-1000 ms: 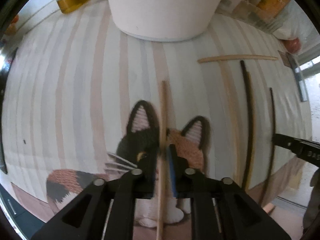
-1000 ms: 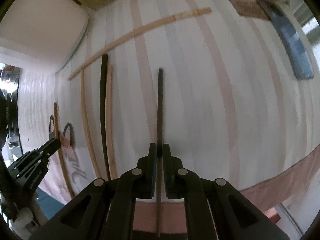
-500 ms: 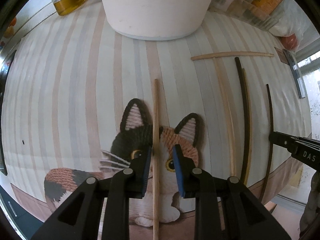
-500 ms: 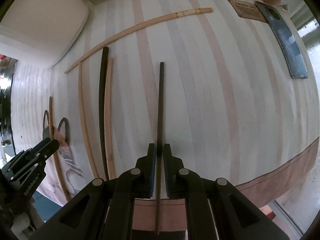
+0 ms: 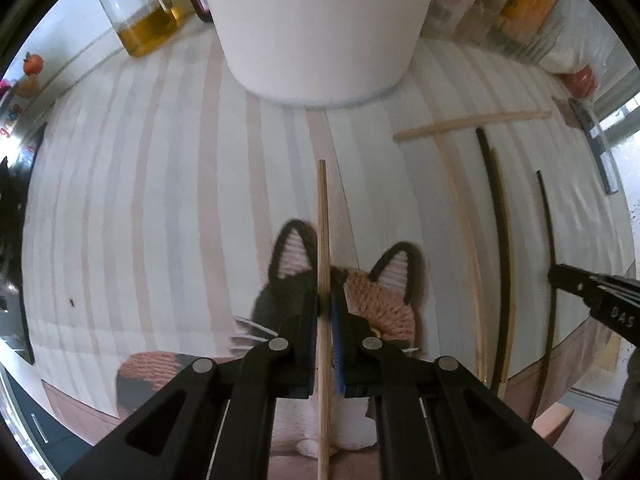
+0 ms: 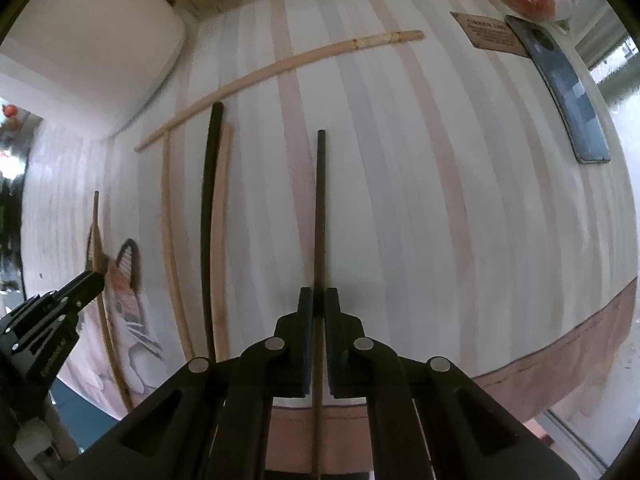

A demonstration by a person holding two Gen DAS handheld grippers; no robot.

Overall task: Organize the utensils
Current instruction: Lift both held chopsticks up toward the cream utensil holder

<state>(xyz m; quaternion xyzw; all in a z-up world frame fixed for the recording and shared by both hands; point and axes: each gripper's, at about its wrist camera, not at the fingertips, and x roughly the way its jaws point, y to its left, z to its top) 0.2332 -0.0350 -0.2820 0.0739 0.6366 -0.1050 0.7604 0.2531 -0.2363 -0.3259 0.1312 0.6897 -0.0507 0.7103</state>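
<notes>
A light wooden chopstick (image 5: 322,220) runs lengthwise over the cat-shaped mat (image 5: 384,304). My left gripper (image 5: 325,304) points down at it, its jaws closing with the pads pressed on its sides. A dark chopstick (image 6: 320,208) lies along the striped cloth, and my right gripper (image 6: 316,300) is closing on it, the stick pinched between its pads. Between the two grippers lie a black chopstick (image 6: 208,220), a pale wooden one (image 6: 222,220) and a thin wooden one (image 6: 170,220). A long bamboo chopstick (image 6: 280,68) lies crosswise beyond them.
A large white container (image 5: 320,32) stands just beyond the left chopstick's tip. An oil bottle (image 5: 140,12) and packets line the back. A dark phone (image 6: 568,92) and a brown card (image 6: 492,34) lie at the far right. The cloth's edge (image 6: 560,352) runs along the near side.
My left gripper's jaws stood apart around the wooden chopstick half a second ago and are now pressed onto it. The right gripper keeps its hold on the dark chopstick and has shifted a little.
</notes>
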